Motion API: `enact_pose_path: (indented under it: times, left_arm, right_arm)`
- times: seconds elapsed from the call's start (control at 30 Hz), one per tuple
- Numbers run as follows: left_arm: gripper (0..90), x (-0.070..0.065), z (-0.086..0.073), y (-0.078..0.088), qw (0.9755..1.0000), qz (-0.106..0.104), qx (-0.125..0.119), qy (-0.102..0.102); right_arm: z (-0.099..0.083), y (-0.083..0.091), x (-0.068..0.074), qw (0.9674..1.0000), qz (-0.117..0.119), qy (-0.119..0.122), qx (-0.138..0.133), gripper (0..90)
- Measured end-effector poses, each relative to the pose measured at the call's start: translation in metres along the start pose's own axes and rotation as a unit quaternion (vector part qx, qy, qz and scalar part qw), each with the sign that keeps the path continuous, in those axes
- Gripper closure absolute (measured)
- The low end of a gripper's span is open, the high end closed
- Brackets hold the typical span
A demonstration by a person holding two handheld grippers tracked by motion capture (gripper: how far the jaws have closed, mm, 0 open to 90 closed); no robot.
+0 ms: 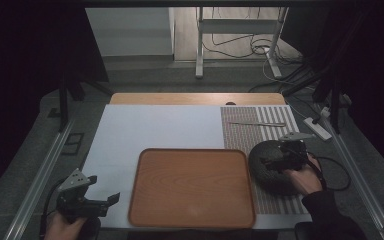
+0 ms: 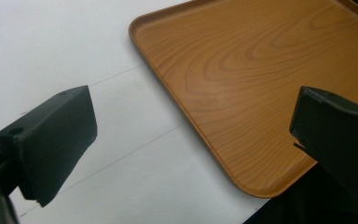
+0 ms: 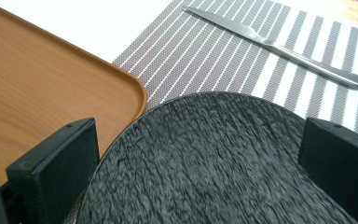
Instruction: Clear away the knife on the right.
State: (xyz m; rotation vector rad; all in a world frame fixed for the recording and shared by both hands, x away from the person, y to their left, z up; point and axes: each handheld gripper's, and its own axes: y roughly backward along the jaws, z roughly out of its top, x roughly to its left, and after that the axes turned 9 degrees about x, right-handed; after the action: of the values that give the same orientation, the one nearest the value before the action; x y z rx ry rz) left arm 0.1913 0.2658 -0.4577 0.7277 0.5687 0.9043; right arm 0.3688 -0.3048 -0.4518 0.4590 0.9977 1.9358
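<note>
A round black textured plate [image 1: 267, 175] rests on a striped placemat [image 1: 240, 130] at the right, its left edge by the tray's right rim. My right gripper [image 1: 274, 160] hovers over the plate, held by a hand from the lower right. In the right gripper view its jaws stand wide apart, open, on either side of the plate [image 3: 214, 158]. A wooden tray [image 1: 192, 187] with nothing on it lies in the middle. At the front left corner, my left gripper [image 1: 102, 190] is open over the white mat, pointing toward the tray [image 2: 242, 79].
A steel knife [image 1: 257, 124] lies across the far part of the placemat, also seen in the right gripper view as a knife [image 3: 279, 46] beyond the plate. A white mat [image 1: 155, 127] covers the table's left and middle. Table legs and cables stand beyond the far edge.
</note>
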Motion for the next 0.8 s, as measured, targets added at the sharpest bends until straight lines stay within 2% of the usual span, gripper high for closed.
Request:
enact_pose_path:
  times: [0.03, 0.17, 0.47, 0.53, 0.6, 0.7, 0.8]
  left_arm:
    - [0.7, 0.0, 0.0, 0.0, 1.0, 0.0, 0.0, 0.0]
    - [0.7, 0.0, 0.0, 0.0, 1.0, -0.001, 0.001, 0.0]
    - [0.7, 0.001, 0.0, 0.0, 1.0, -0.003, 0.0, 0.002]
    - [0.8, 0.002, 0.0, 0.0, 1.0, -0.005, 0.0, 0.004]
    - [0.8, 0.002, 0.0, 0.0, 1.0, -0.006, -0.002, 0.006]
    - [0.8, 0.002, -0.001, 0.0, 1.0, -0.006, -0.003, 0.007]
    - [0.8, 0.002, -0.001, 0.0, 1.0, -0.007, -0.003, 0.006]
  right_arm:
    - [0.002, -0.005, -0.001, 1.0, 0.008, -0.004, 0.001, 0.0]
    - [0.006, -0.013, -0.005, 0.9999, 0.013, -0.004, 0.008, 0.0]
    - [0.018, -0.029, -0.016, 0.9998, 0.008, -0.002, 0.019, 0.0]
    - [0.022, -0.036, -0.021, 0.9995, 0.021, -0.01, 0.022, 0.0]
    - [0.023, -0.038, -0.023, 0.9996, 0.017, -0.011, 0.021, 0.0]
    - [0.027, -0.044, -0.029, 0.9993, 0.006, -0.01, 0.034, 0.0]
    - [0.032, -0.054, -0.038, 0.9985, -0.003, -0.019, 0.051, 0.0]
